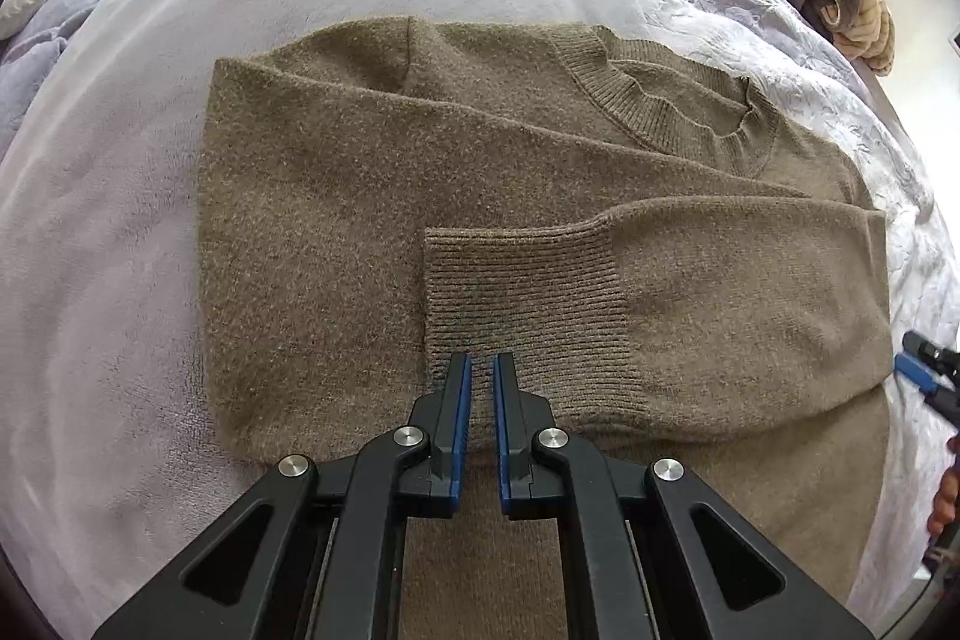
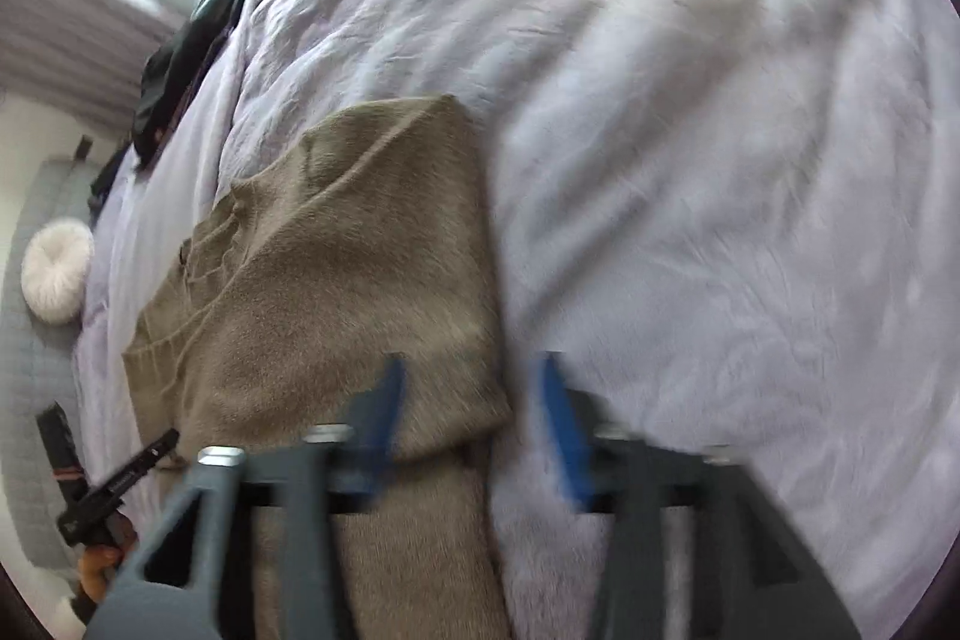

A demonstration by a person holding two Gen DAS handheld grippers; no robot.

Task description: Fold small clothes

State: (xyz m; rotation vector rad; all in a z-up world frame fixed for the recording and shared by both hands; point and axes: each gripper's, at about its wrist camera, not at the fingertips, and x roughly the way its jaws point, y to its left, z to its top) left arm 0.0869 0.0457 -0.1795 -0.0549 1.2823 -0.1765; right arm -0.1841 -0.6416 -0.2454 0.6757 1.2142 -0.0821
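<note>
A brown knitted sweater (image 1: 372, 196) lies flat on the bed (image 1: 108, 232), well in from its edges on the pale blanket, neckline toward the far side. Both sleeves are laid across the chest, which narrows it into a tidy rectangle, probably ready for the crosswise fold. The left gripper (image 1: 482, 370) points steeply down over the ribbed cuff (image 1: 522, 286) of the upper sleeve, its blue pads drawn almost together with nothing visibly pinched between them; it looks to be pressing or checking the cuff. The right gripper (image 2: 474, 400) also tilts steeply down at the sweater's side edge, jaws standing moderately wide, straddling that edge without gripping it. That view is blurred.
</note>
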